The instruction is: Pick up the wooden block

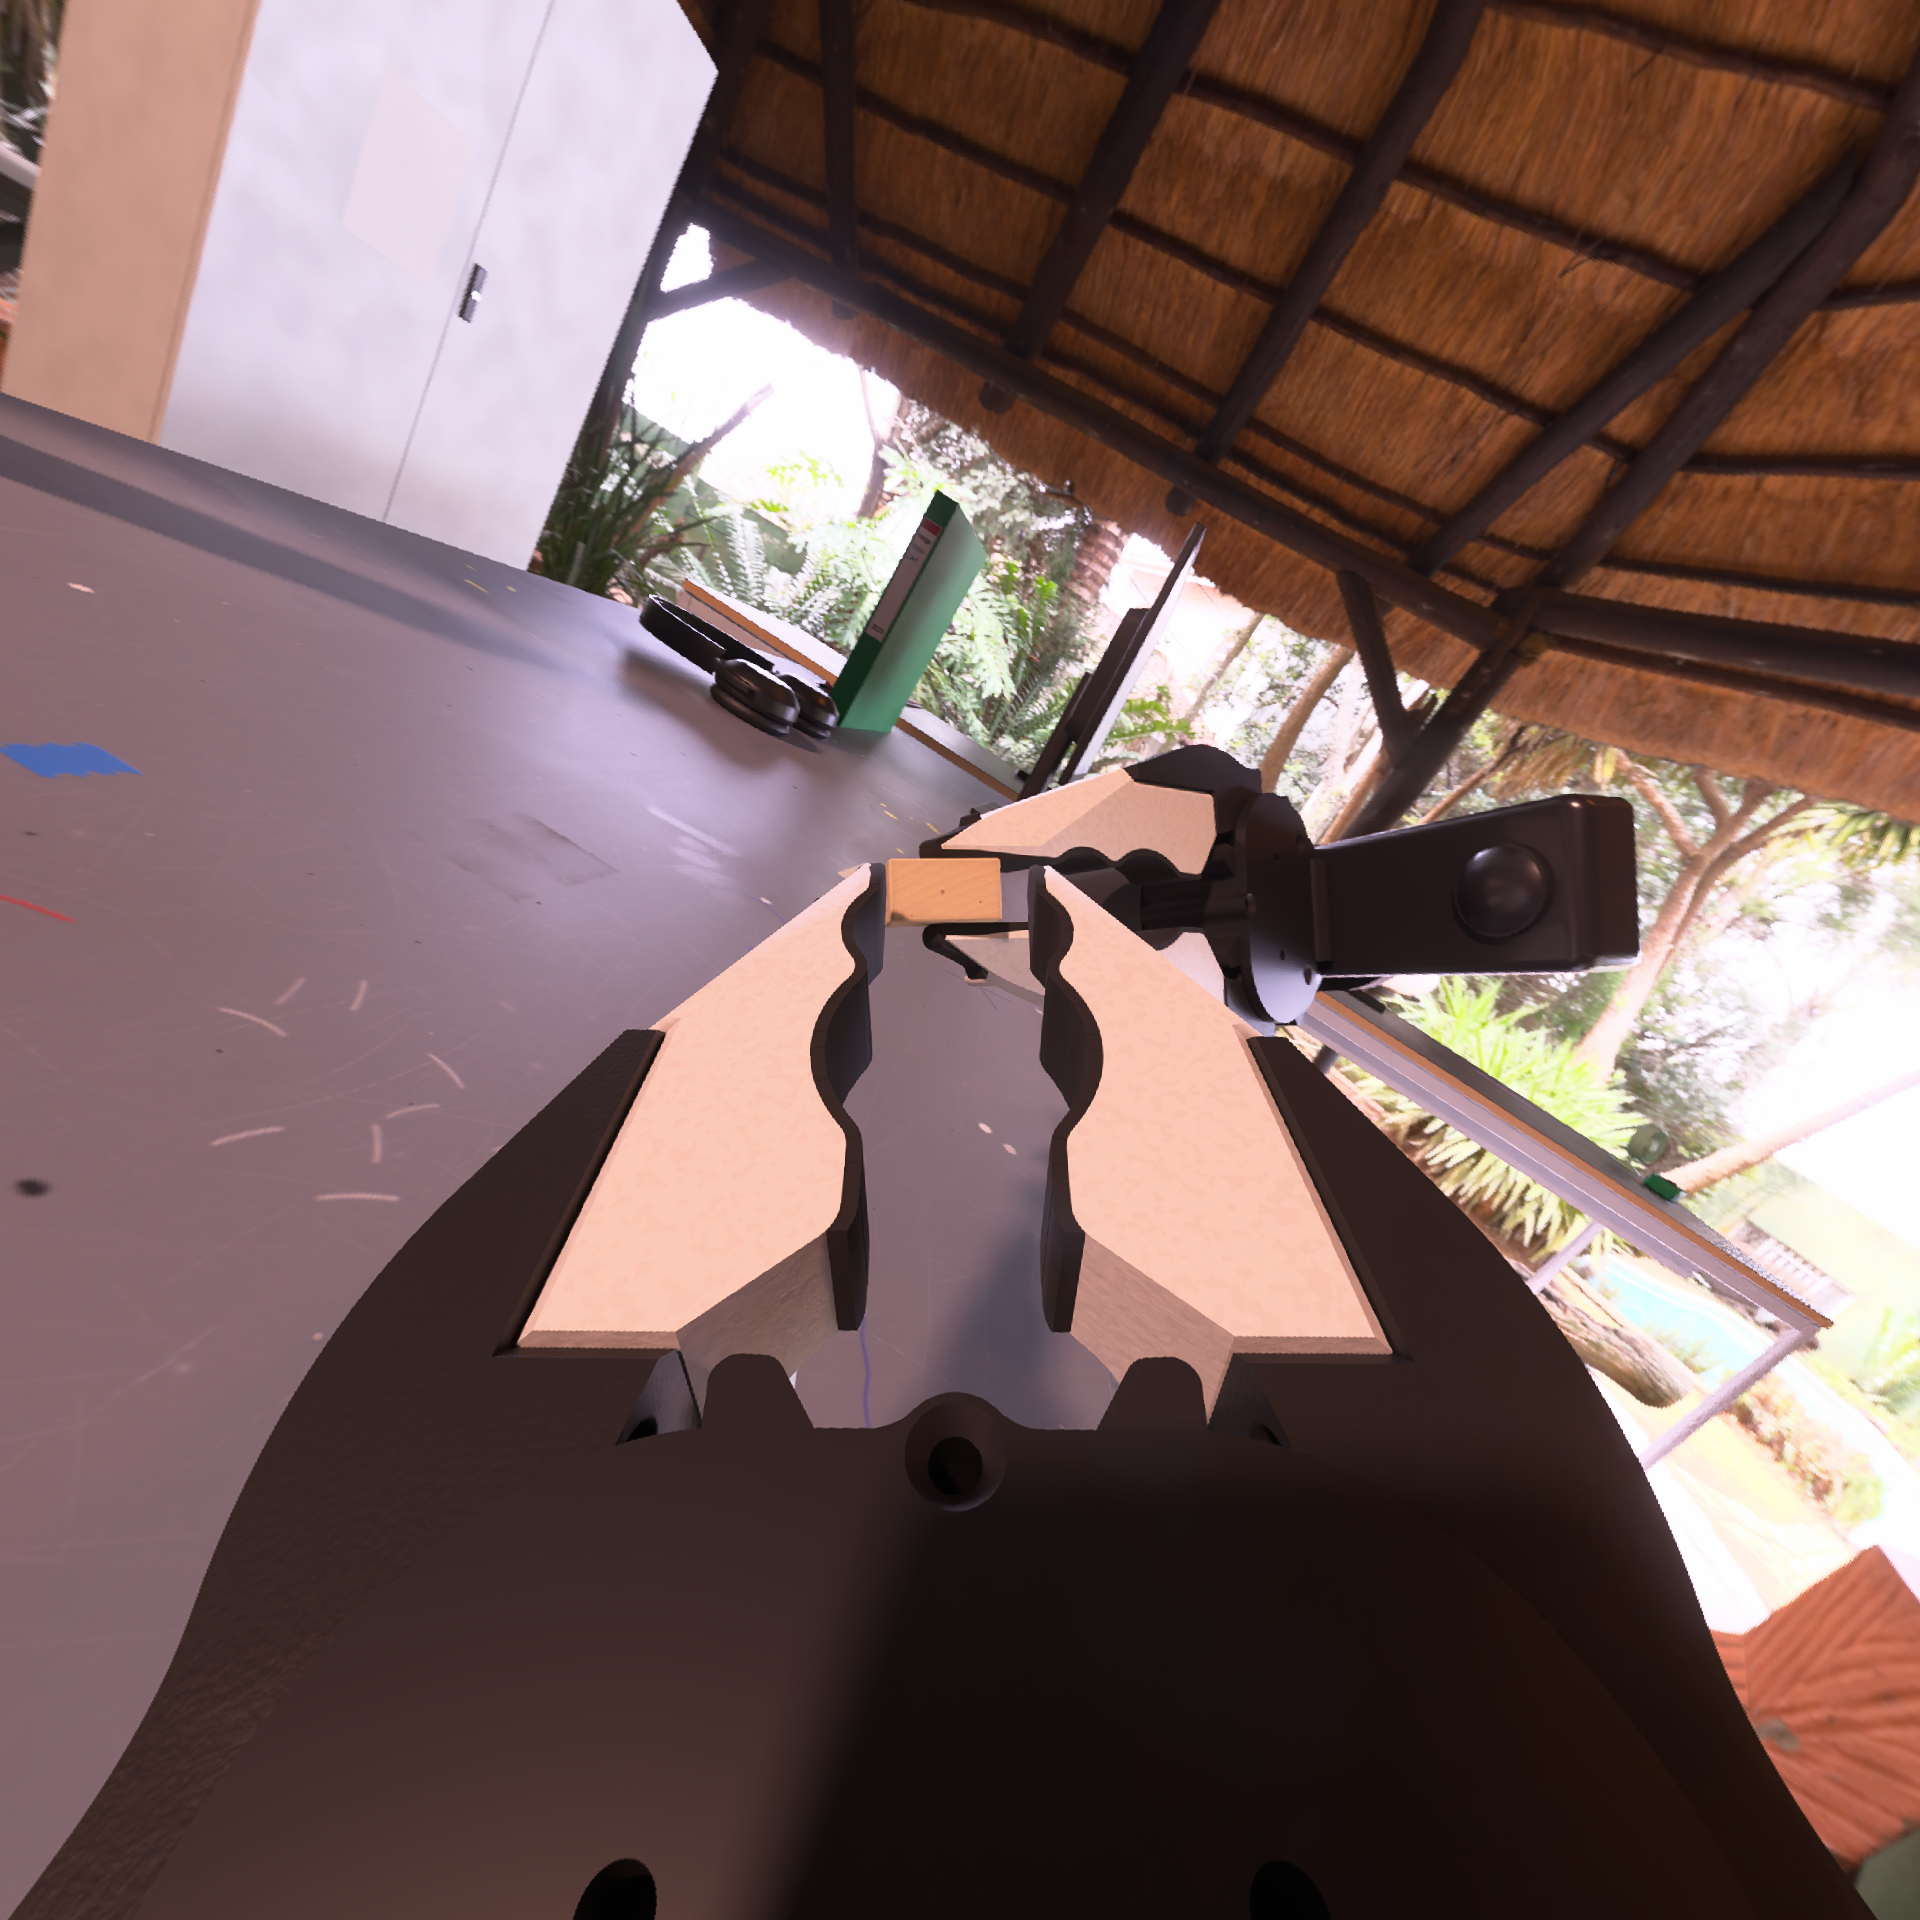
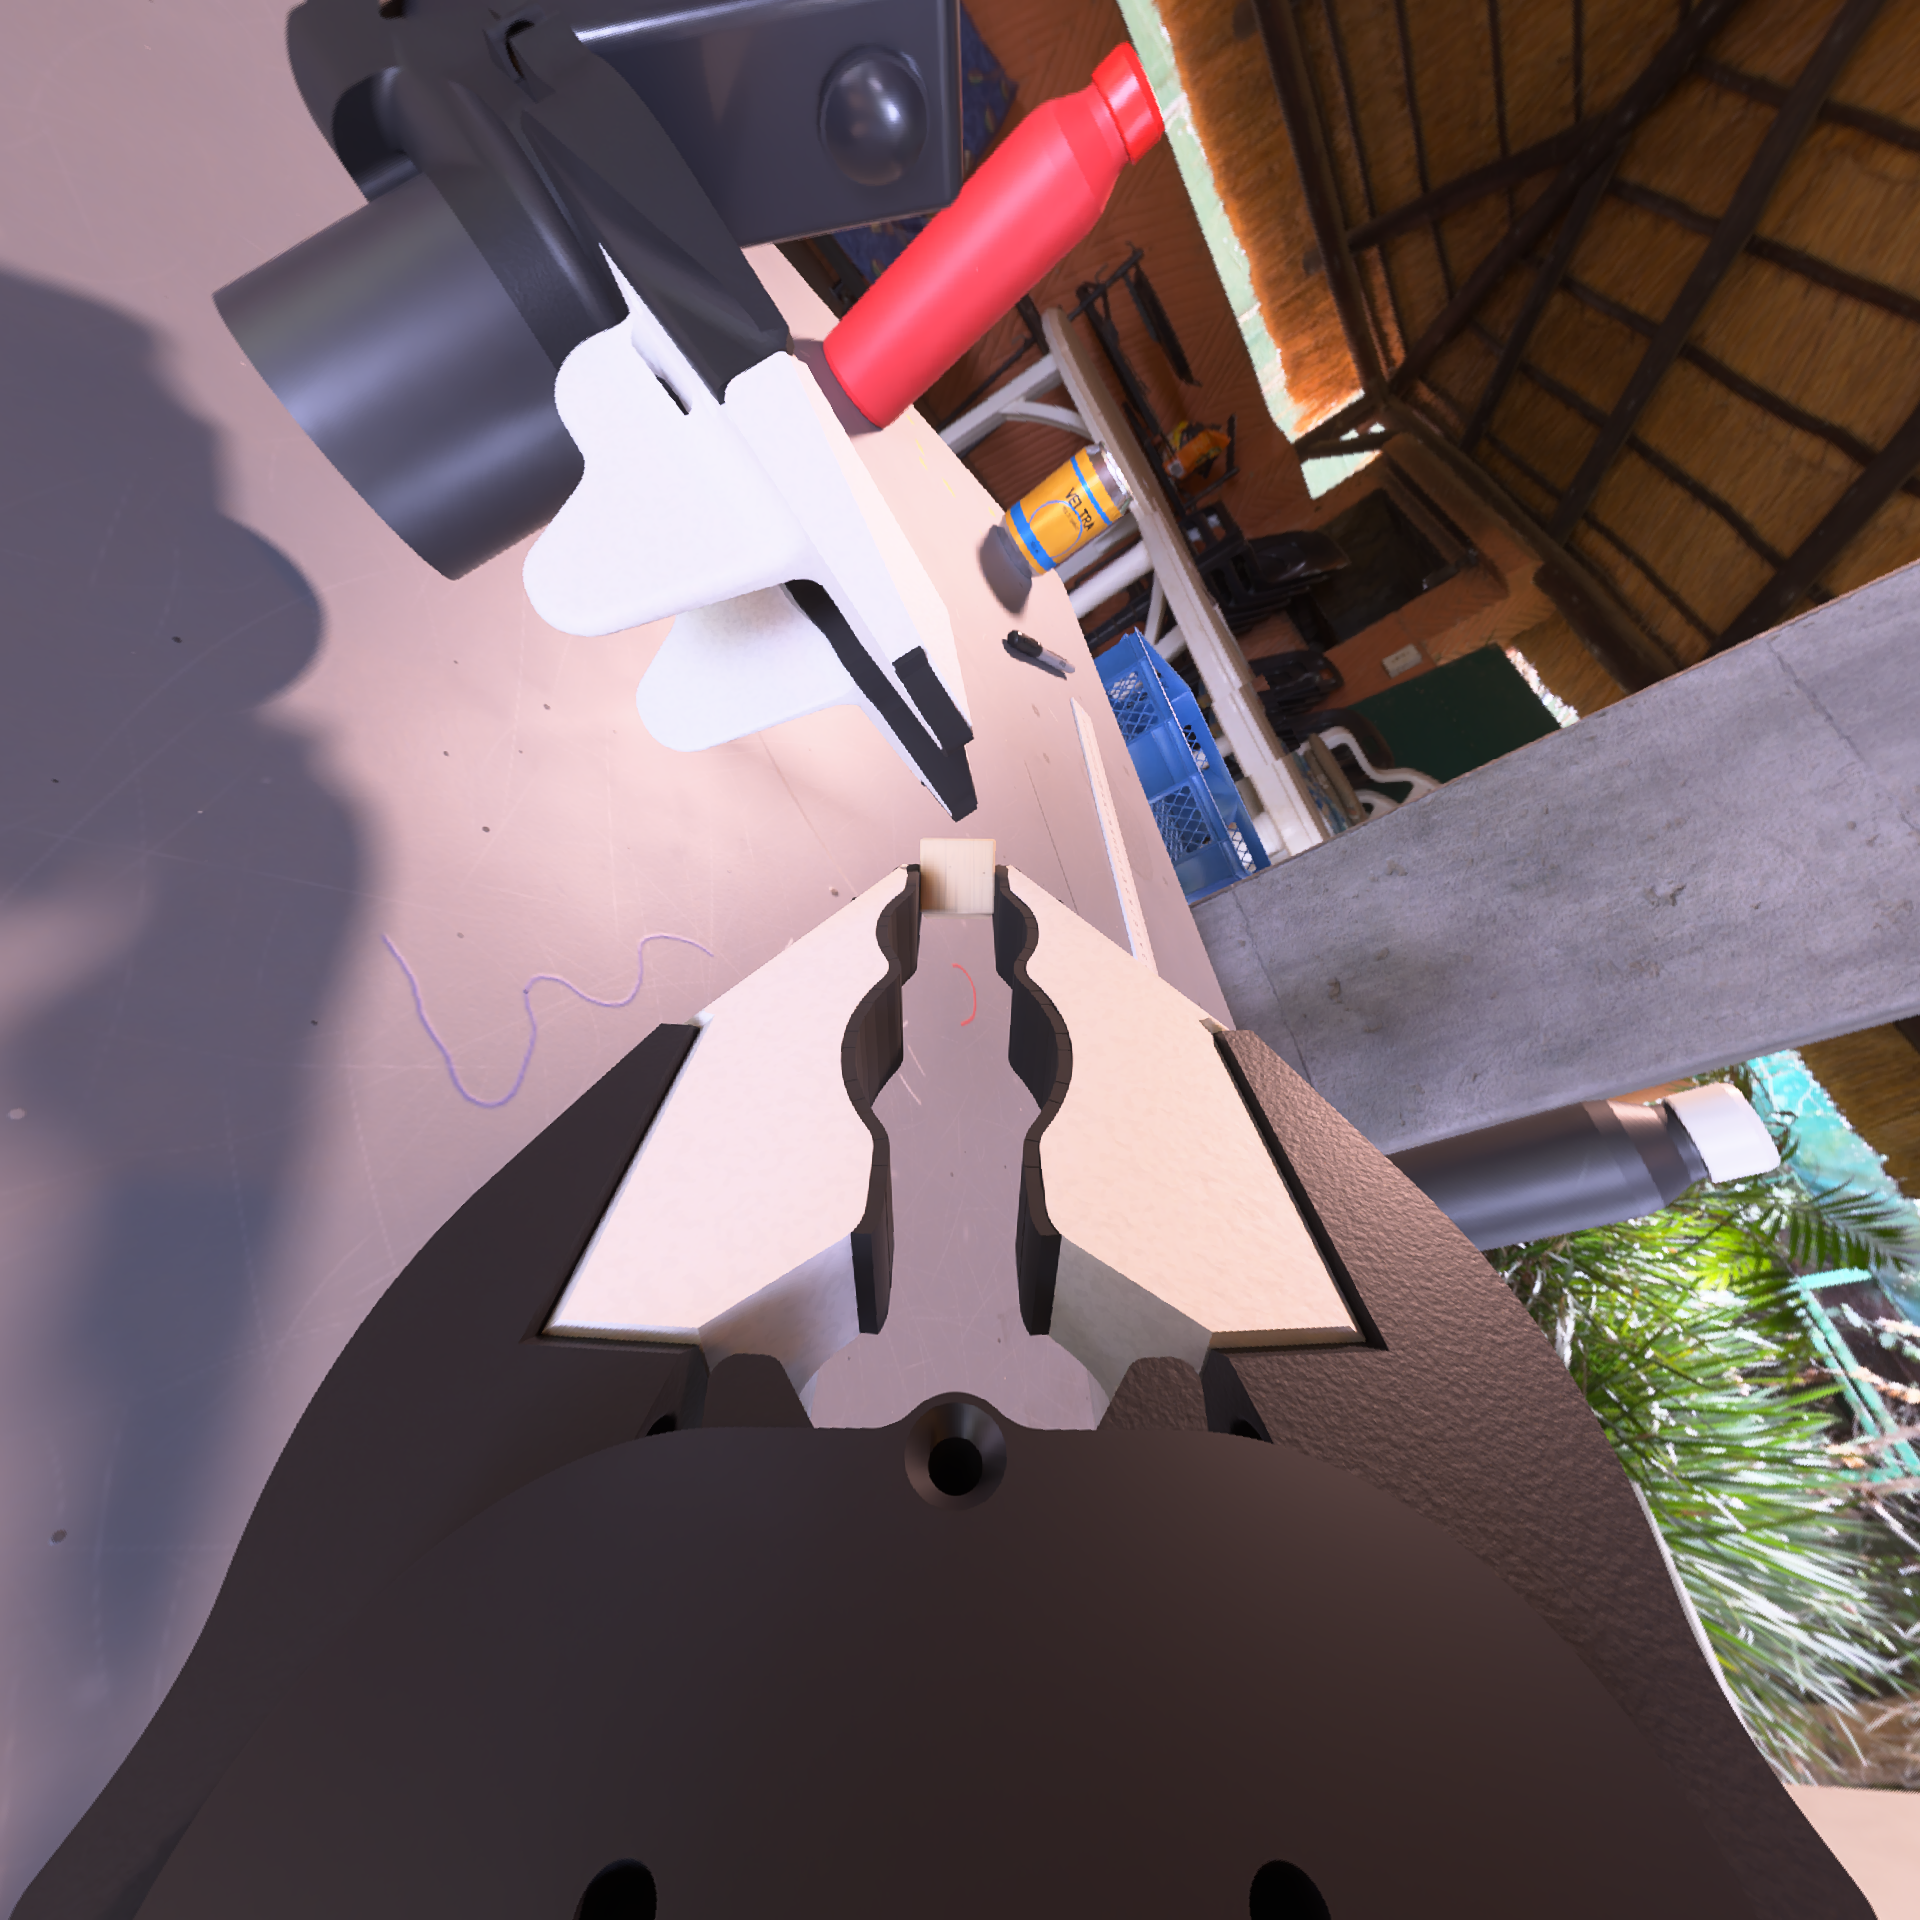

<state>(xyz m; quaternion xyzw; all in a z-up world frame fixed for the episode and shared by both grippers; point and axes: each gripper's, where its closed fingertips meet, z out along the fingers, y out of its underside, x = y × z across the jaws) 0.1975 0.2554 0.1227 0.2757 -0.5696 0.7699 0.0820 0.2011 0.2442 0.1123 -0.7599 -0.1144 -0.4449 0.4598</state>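
Note:
The wooden block (image 2: 958,876) is a small pale cuboid gripped between the fingertips of my right gripper (image 2: 958,883), which is shut on it. In the left wrist view the block (image 1: 943,890) sits just beyond the tips of my left gripper (image 1: 954,881), which is open and empty. There, the right gripper's fingers (image 1: 1081,816) reach in from the right, one on each side of the block. In the right wrist view the left gripper's fingers (image 2: 914,727) point at the block from the far side, close but apart. Whether the block touches the grey table (image 1: 312,831) I cannot tell.
A green binder (image 1: 914,623) and black headphones (image 1: 727,665) stand at the table's far edge. A red bottle (image 2: 997,229), a yellow can (image 2: 1065,514) and a small black pen (image 2: 1039,655) lie behind the left gripper. A blue crate (image 2: 1174,758) sits beyond the table.

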